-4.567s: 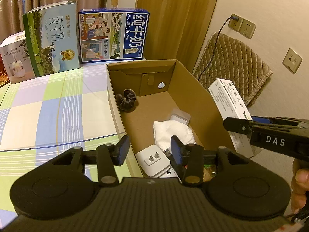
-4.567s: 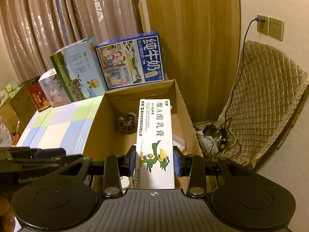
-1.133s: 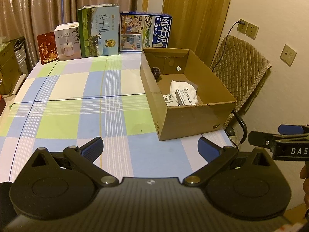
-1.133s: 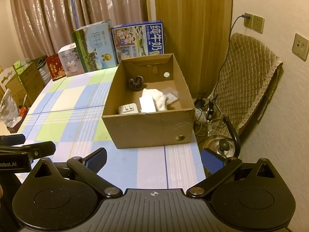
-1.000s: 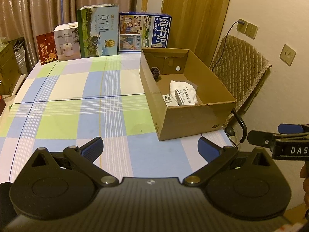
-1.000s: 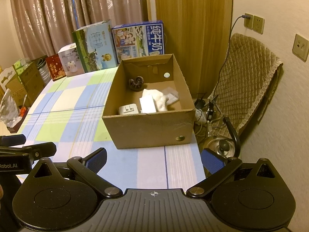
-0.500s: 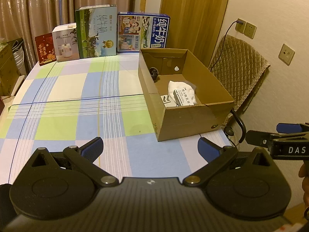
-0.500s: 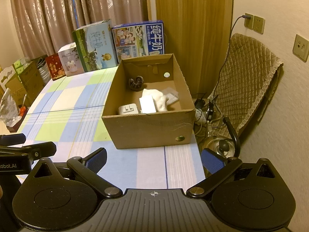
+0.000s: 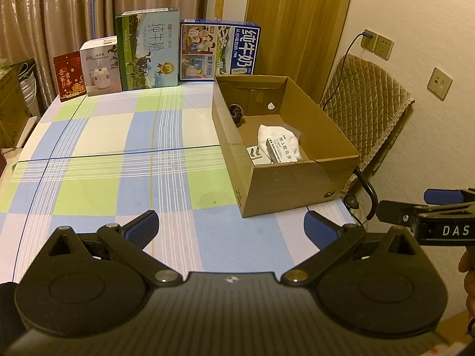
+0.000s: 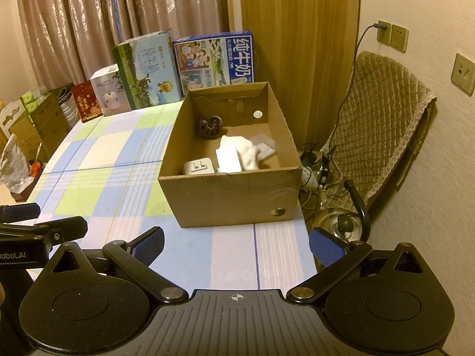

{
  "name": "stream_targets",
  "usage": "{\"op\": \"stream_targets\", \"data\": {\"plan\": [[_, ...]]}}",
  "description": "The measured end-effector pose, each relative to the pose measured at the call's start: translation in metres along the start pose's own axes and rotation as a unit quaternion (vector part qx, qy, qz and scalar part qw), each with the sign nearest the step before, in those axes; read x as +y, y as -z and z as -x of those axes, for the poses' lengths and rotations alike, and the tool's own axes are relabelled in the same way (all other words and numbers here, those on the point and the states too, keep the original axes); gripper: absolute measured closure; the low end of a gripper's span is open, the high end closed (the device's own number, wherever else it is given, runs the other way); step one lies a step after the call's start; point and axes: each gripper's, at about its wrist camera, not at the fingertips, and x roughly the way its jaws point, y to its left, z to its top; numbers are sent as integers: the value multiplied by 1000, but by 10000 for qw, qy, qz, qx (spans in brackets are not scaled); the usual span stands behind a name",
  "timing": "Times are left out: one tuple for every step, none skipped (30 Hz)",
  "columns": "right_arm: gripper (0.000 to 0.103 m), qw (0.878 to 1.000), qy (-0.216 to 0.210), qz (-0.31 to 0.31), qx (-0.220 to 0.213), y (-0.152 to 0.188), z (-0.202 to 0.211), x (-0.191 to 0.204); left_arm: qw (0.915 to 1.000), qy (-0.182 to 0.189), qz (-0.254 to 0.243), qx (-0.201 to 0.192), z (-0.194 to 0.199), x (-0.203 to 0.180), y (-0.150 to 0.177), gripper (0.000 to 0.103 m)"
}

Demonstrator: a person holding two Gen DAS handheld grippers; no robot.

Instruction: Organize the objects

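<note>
Two grippers are in view, both with jaws spread wide and holding nothing: the left gripper (image 9: 231, 228) and the right gripper (image 10: 236, 244), each held low over the near edge of the checked tablecloth (image 9: 118, 160).

One open cardboard box (image 9: 292, 184) stands on the cloth at about 1 o'clock from the left gripper and 12 o'clock from the right, well apart from both.

Box contents, counted, five items:
- One white ointment carton (image 9: 280, 149), lying flat on top of the cloth item.
- One white folded cloth (image 9: 267, 133), mid-floor.
- One white plug adapter (image 10: 198, 166), at the carton's 9 o'clock, against the near wall.
- One dark scrunchie (image 10: 211, 126), toward the far wall, at 11 o'clock from the folded cloth.
- One clear flat packet (image 10: 264, 146), partly under the folded cloth at its 3 o'clock; contents cannot be told.

Four printed cartons stand upright in a row along the far table edge at 11 to 12 o'clock: one red box (image 9: 69, 76), one white humidifier box (image 9: 101, 65), one green milk carton (image 9: 147, 49), one blue milk carton (image 9: 219, 50).

One quilted chair cover (image 10: 383, 124) hangs at 2 o'clock, off the table.
</note>
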Motion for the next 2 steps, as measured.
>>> {"op": "stream_targets", "data": {"plan": [[2,10000,2,1,0,0,0,0,10000,-8,-19,-19,1,0,1,1],[2,10000,1,2,-1,0,-1,2,10000,-24,-27,-23,1,0,1,1]]}}
